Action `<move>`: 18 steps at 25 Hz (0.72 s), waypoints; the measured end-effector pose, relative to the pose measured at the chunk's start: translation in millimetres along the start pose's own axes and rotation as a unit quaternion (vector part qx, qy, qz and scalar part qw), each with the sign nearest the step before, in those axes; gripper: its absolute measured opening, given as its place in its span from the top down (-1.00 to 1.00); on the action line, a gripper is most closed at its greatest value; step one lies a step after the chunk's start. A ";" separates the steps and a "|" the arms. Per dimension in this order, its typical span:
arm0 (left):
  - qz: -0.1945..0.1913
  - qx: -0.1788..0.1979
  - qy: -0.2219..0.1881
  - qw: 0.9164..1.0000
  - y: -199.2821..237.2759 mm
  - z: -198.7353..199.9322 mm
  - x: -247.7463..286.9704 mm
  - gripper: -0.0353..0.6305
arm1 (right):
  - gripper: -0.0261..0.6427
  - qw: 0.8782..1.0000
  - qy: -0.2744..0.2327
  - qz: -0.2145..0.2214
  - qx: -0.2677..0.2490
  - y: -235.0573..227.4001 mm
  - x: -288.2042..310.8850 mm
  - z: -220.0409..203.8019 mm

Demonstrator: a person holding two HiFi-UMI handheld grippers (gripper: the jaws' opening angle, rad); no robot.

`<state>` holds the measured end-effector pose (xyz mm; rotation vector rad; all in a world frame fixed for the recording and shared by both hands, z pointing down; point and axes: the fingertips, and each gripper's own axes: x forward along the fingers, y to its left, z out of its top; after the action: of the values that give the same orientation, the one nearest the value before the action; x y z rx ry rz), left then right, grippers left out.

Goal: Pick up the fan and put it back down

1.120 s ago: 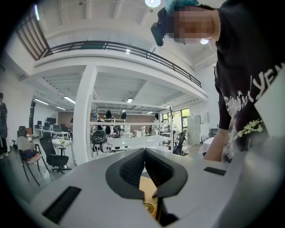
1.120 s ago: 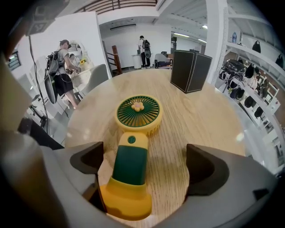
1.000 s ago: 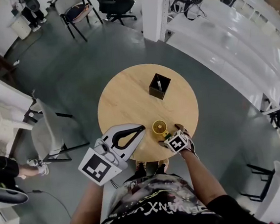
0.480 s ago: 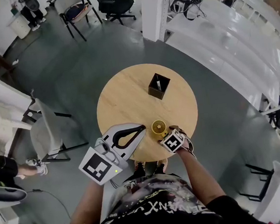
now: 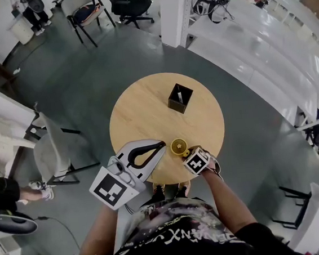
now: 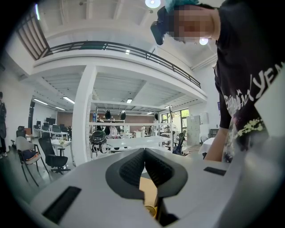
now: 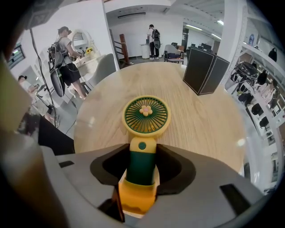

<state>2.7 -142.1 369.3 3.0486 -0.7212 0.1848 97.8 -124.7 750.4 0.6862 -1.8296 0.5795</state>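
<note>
Round wooden bench fills my head view. At its near edge my left gripper hovers, jaws pressed together on nothing. My right gripper has its jaws closed on the green handle of the fan, just beside. It's light, rigid plastic, I'd judge. The handle is the safe hold, since the grille looks fragile.

The fan hides its handle beneath the right gripper, at 5 o'clock on the table; what is inside the box is too small to tell.
</note>
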 end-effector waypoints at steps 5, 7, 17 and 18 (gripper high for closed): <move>-0.002 0.003 -0.002 1.000 -0.4 0.4 -0.1 0.84 | 0.37 1.000 -0.003 -0.006 -0.003 -0.5 -1.2 1.4; -0.002 0.005 -0.002 1.000 0.5 1.3 -0.3 0.84 | 0.37 1.000 -0.004 -0.007 -0.006 -0.5 -1.4 2.5; -0.005 0.004 0.000 1.000 -1.1 1.1 1.1 0.84 | 0.37 0.999 -0.035 -0.019 -0.013 -1.9 -5.1 6.7; -0.005 0.003 0.001 1.000 -1.6 1.1 1.1 0.84 | 0.37 0.999 -0.040 -0.019 -0.014 -1.8 -7.2 9.1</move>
<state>4.5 -141.2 368.3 3.0576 -0.7058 0.1891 95.1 -130.7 740.7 0.7341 -1.8907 0.5067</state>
